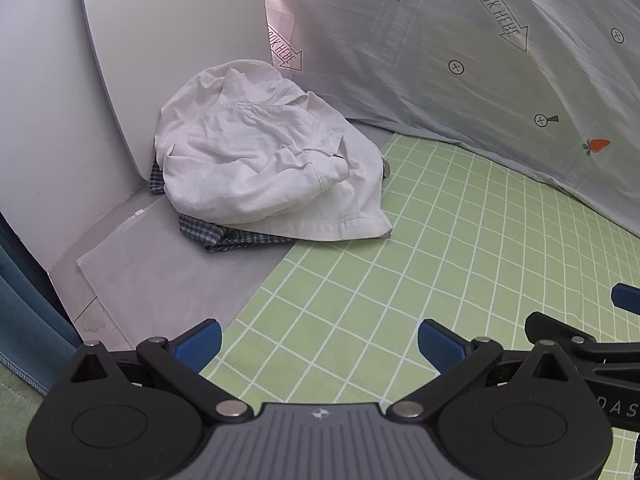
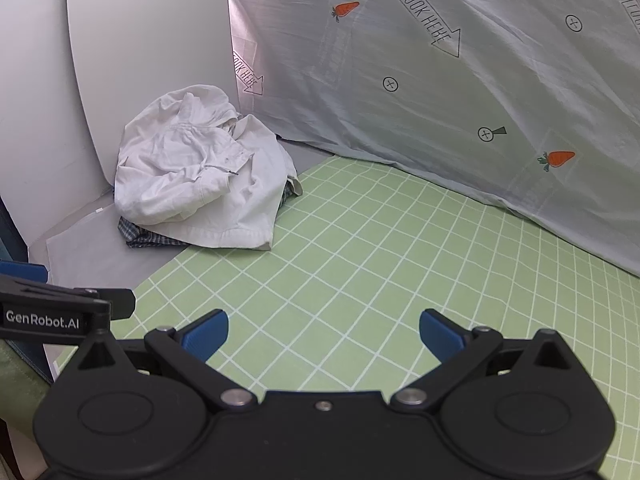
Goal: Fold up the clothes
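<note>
So far nothing is folded: the crumpled white cotton shirt [image 1: 264, 160] tops a checked garment [image 1: 224, 236]; your left gripper [image 1: 320, 344] and right gripper [image 2: 324, 334] hover wide-fingered, empty.

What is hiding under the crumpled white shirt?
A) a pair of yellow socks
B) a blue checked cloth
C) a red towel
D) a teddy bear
B: a blue checked cloth peeks out from beneath the lower edge of the white shirt, in the corner beside the green grid mat.

left gripper [image 1: 320, 344] and right gripper [image 2: 324, 334] side by side, fingers spread wide.
</note>
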Demonstrator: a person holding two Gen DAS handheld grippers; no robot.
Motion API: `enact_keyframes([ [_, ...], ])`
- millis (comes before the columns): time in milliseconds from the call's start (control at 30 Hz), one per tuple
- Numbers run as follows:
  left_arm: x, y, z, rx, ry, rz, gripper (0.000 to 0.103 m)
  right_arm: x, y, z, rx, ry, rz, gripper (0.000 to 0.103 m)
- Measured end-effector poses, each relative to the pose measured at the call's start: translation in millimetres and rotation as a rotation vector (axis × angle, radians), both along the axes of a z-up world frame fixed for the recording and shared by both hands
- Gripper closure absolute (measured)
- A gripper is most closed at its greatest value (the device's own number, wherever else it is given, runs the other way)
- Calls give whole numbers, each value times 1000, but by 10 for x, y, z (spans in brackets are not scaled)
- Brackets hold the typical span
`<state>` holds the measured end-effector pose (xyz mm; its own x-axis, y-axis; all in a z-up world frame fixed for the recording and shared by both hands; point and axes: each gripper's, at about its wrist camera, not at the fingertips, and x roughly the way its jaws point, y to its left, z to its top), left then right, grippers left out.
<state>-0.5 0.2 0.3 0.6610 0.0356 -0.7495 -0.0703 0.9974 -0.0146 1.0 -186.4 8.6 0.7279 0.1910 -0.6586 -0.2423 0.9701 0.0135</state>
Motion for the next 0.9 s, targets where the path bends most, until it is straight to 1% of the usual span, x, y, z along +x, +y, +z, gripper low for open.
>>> enact_keyframes([
  [133,-26,10,14,-2,0,1,0,-5,-26,14,-2,-1,-1,0],
  [333,-29,9,18,-4,-1,0,0,-41,46,20,-11,-5,-3,0],
  [467,-55,-8,-7,11,3,-8,0,-53,44,37,-14,-4,-1,0],
  [900,-112,-2,-76,23,6,-13,0,-71,59,23,-19,2,-3,0],
])
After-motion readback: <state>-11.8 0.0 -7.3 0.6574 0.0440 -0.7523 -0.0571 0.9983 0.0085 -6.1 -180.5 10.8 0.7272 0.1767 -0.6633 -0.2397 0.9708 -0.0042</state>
